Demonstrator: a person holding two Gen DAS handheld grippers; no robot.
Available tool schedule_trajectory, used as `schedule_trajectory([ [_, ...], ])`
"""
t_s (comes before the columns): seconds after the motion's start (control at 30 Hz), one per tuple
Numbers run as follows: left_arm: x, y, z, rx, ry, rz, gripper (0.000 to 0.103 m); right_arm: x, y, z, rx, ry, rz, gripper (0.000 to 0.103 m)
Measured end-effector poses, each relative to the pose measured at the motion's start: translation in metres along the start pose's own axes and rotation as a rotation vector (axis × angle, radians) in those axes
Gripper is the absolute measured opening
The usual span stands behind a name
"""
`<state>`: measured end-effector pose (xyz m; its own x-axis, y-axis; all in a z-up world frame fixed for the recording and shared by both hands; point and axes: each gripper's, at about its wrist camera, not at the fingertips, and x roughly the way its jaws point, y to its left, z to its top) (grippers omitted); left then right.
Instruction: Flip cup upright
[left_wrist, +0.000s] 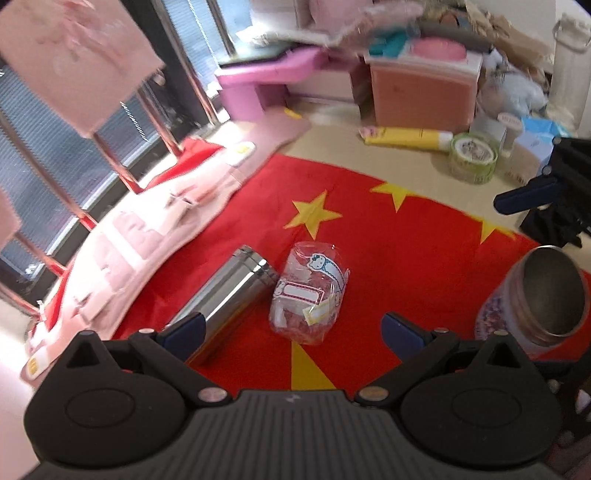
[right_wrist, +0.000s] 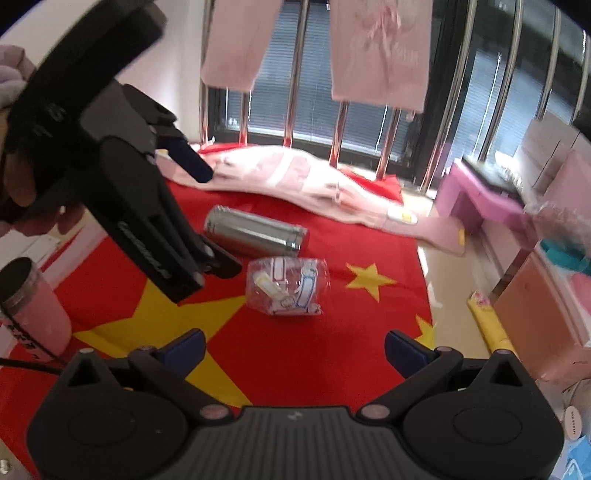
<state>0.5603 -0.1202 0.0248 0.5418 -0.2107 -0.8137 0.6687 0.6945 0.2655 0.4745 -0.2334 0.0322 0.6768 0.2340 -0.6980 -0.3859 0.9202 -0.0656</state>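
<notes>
I kept both tongs, the left gripper (left_wrist: 291, 328) and the right gripper (right_wrist: 293, 349), wide and empty. The clear plastic cup with cartoon stickers (left_wrist: 308, 295) lay on its side mid-frame on the red cloth with yellow stars (left_wrist: 406, 251), touching the shiny steel bottle (left_wrist: 225, 295). I feared a hard squeeze might crush it, or a bump might roll that bottle away.

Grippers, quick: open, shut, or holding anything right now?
Left gripper: open, holding nothing, above the red cloth.
Right gripper: open, holding nothing; the clear cup lies ahead, untouched.
</notes>
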Motion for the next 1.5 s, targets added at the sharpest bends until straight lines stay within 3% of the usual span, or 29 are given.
schedule_trajectory([
  [0.23, 0.061, 0.004, 0.016, 0.068, 0.094, -0.063, 0.103, 0.031, -0.014, 0.007, 0.015, 0.097, 0.012, 0.103],
  [0.43, 0.109, 0.001, 0.031, 0.14, 0.185, -0.12, 0.103, 0.047, -0.015, 0.007, 0.013, 0.125, 0.015, 0.103],
  [0.5, 0.123, -0.002, 0.031, 0.161, 0.228, -0.143, 0.096, 0.048, -0.012, 0.007, -0.002, 0.124, 0.015, 0.103],
  [0.53, 0.129, -0.004, 0.03, 0.165, 0.249, -0.143, 0.072, 0.049, -0.011, 0.007, -0.01, 0.124, 0.014, 0.103],
  [0.6, 0.133, -0.005, 0.029, 0.155, 0.259, -0.134, 0.067, 0.051, -0.01, 0.006, -0.014, 0.13, 0.019, 0.103],
  [0.87, 0.077, -0.007, 0.025, 0.178, 0.185, -0.099, 0.067, 0.04, -0.006, 0.002, 0.0, 0.116, 0.032, 0.103],
  [1.13, -0.016, -0.041, 0.01, 0.219, 0.115, -0.034, 0.067, -0.026, 0.018, -0.006, -0.03, 0.035, 0.034, 0.103],
  [1.3, -0.078, -0.081, -0.028, 0.227, 0.083, -0.038, 0.067, -0.076, 0.039, -0.028, -0.058, -0.002, 0.044, 0.103],
  [1.5, -0.102, -0.13, -0.09, 0.203, 0.117, -0.051, 0.067, -0.115, 0.064, -0.073, -0.081, 0.037, 0.054, 0.103],
])
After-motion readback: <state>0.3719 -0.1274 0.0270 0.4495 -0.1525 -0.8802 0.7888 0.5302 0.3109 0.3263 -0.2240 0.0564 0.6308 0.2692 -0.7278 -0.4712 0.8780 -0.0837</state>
